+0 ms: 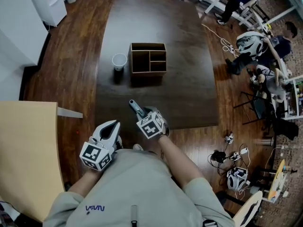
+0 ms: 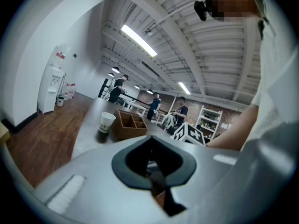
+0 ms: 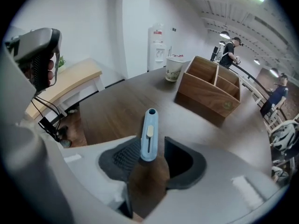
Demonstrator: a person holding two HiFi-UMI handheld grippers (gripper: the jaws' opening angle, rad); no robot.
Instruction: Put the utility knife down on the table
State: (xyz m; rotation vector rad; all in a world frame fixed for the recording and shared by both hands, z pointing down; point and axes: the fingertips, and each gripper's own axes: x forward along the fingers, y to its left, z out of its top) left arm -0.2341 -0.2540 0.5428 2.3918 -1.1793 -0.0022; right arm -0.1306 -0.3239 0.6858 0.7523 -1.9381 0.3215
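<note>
Looking along the right claw (image 3: pixel 156 154), I see its two jaws standing wide apart, and the knife (image 3: pixel 148 133) sits in the gap between them. The knife looks like it lies flat on the table (image 3: pixel 107 111), pointing straight away from the claw, so I think the putting down is just about done. It sits closer to the jaw on the left than to the other one, and I cannot tell if it touches that pad. That is the first thing that could go wrong: if the knife leans on that pad, it may get dragged or tipped when the claw lifts. A crooked lift could also bump it with the other jaw and make it spin. The table's edge is close behind the claw, so a knife dragged back that way might slide off and fall on the floor. I cannot tell if the blade is out, so a fall might be bad. Far ahead of the claw stand a box (image 3: pixel 210 90) and a cup (image 3: pixel 175 68), well away from the knife, so they look safe. The left claw (image 2: pixel 152 161) has its jaws together with nothing in them. It hangs off to the left of the right claw, so it should not get in the way.
</note>
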